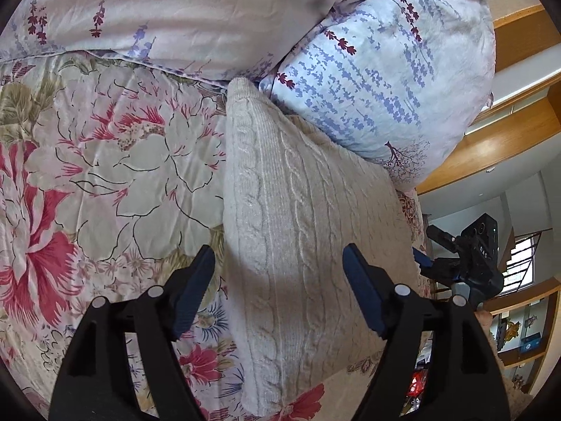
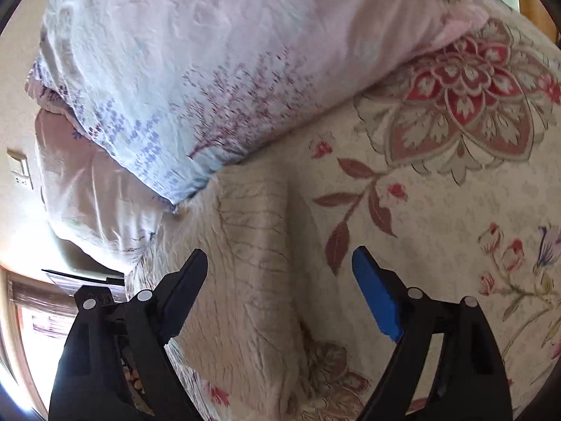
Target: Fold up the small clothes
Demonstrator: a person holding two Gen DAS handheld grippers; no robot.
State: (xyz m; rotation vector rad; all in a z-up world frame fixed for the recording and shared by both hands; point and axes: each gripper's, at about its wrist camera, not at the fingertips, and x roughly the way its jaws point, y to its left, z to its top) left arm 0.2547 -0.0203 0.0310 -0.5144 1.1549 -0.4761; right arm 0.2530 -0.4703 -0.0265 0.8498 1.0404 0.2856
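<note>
A cream cable-knit sweater [image 1: 298, 217] lies folded into a long narrow strip on the floral bedspread [image 1: 105, 147], running from near the camera up to the pillows. My left gripper [image 1: 278, 263] is open and empty, its jaws apart just above the sweater's near part. The right gripper shows at the right edge of the left wrist view [image 1: 459, 263], beside the sweater. In the right wrist view, my right gripper [image 2: 280, 266] is open and empty above a pale folded cloth [image 2: 252, 245], likely the same sweater, blurred, on the bedspread [image 2: 438, 210].
Two pillows with lavender print [image 1: 385, 70] [image 1: 157, 10] lie at the head of the bed against the sweater's far end; they also show in the right wrist view [image 2: 182, 70]. Wooden furniture [image 1: 519, 140] and shelves stand beyond the bed's right edge.
</note>
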